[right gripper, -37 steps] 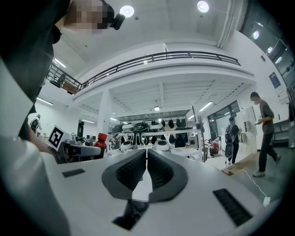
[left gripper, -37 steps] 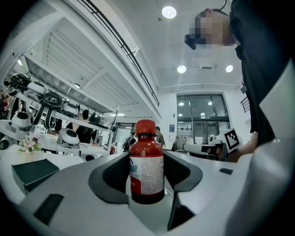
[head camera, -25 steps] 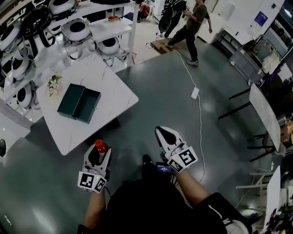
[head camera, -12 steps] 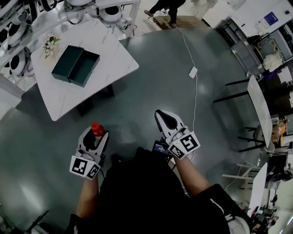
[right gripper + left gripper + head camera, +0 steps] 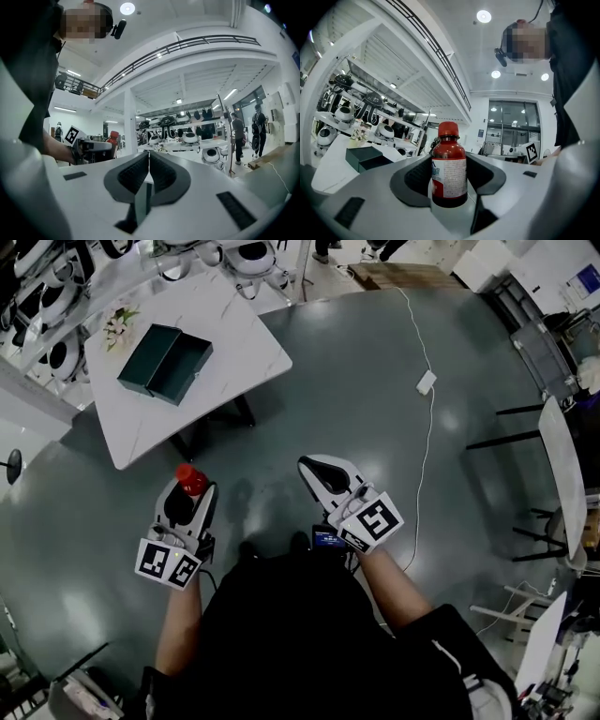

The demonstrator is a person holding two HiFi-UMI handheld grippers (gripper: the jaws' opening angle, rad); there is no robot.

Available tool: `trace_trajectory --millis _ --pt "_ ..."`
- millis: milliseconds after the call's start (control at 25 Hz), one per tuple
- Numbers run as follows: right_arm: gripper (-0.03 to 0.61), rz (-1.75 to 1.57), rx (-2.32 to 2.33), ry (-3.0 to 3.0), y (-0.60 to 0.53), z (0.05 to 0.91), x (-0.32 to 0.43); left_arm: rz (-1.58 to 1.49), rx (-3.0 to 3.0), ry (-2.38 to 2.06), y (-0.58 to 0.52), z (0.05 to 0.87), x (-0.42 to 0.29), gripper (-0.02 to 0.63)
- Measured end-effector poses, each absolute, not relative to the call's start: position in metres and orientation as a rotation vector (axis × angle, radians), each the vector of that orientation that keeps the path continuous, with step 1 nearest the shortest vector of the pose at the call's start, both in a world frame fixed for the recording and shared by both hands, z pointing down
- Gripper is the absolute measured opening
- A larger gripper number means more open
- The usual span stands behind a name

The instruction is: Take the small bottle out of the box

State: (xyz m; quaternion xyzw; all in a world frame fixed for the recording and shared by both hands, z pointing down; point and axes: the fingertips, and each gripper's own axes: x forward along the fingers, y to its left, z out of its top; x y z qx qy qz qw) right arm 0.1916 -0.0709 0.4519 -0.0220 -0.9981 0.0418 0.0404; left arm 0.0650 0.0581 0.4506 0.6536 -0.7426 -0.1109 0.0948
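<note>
Two grippers are seen in the head view, held over the grey floor (image 5: pixel 356 362). The left gripper (image 5: pixel 190 493) is closed on the small bottle (image 5: pixel 189 479), its red cap showing at the jaw tips. The right gripper (image 5: pixel 317 469) is shut and empty. The open green box (image 5: pixel 165 363) is left on the white table (image 5: pixel 239 343), well apart at 11 o'clock, so the bottle is judged already out of it. A white cable (image 5: pixel 429 442) is laid across the floor at 2 o'clock and could be tripped on.

In the left gripper view, the bottle is seen upright, clamped low on its body between the dark pads. Because the hold is so low, the bottle could tip or slide out if the grip were eased or the gripper swung, and it would fall to the floor.

In the right gripper view, the jaws are pressed together with nothing between them. Shelves of white headsets (image 5: pixel 190 137) are seen at 1 o'clock.
</note>
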Motion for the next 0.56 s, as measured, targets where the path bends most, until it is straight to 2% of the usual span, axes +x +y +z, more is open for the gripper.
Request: trace_trajectory --millis 560 --pt "0.035 0.181 -0.094 -3.076 -0.101 0.459 0.232 -0.274 1.922 -2.162 0.026 0.453 0.110 0.236"
